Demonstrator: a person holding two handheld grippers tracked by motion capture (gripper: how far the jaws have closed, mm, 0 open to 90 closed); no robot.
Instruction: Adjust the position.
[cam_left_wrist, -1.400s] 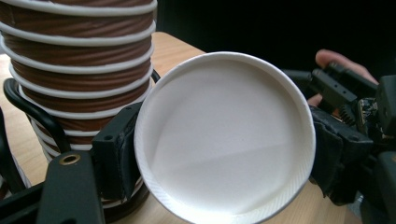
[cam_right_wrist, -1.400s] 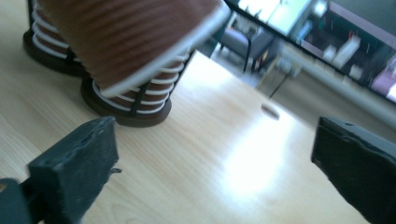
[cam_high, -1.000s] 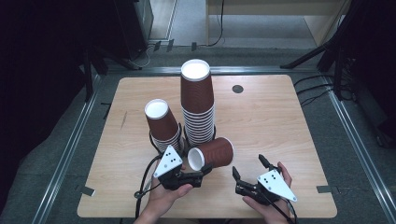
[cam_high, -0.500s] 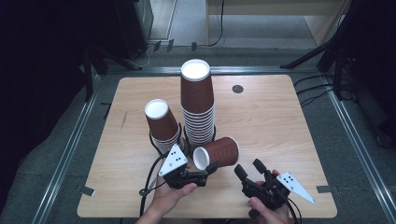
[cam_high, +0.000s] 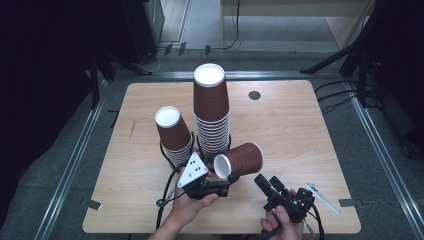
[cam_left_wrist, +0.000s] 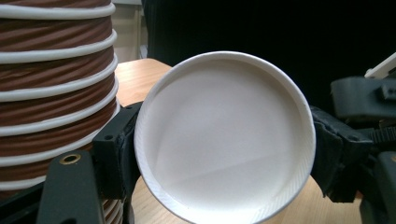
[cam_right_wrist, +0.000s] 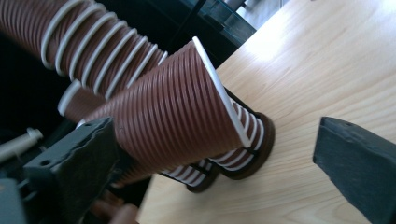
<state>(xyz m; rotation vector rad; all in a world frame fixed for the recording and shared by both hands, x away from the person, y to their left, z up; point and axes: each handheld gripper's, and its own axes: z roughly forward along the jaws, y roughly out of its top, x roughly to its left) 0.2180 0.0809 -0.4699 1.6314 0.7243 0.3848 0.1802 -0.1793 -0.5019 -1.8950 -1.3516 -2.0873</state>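
Two stacks (cam_high: 211, 115) stand mid-worktop (cam_high: 300, 130); left tongs (cam_high: 223, 185) pinch one cup (cam_high: 239, 160) at its base, lying sideways at their five o'clock. Right tongs (cam_high: 267, 186) have just spread, empty. Best righted squarely before stacking.

Brown ribbed paper cup (cam_high: 240, 160), white rim and white inside, held on its side above the tabletop near the front edge, just beside the cup stacks.

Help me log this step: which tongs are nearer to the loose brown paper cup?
Left. The left tongs are clamped on the loose brown paper cup, which lies sideways above the table. The right tongs stand open just beside it, apart from it.
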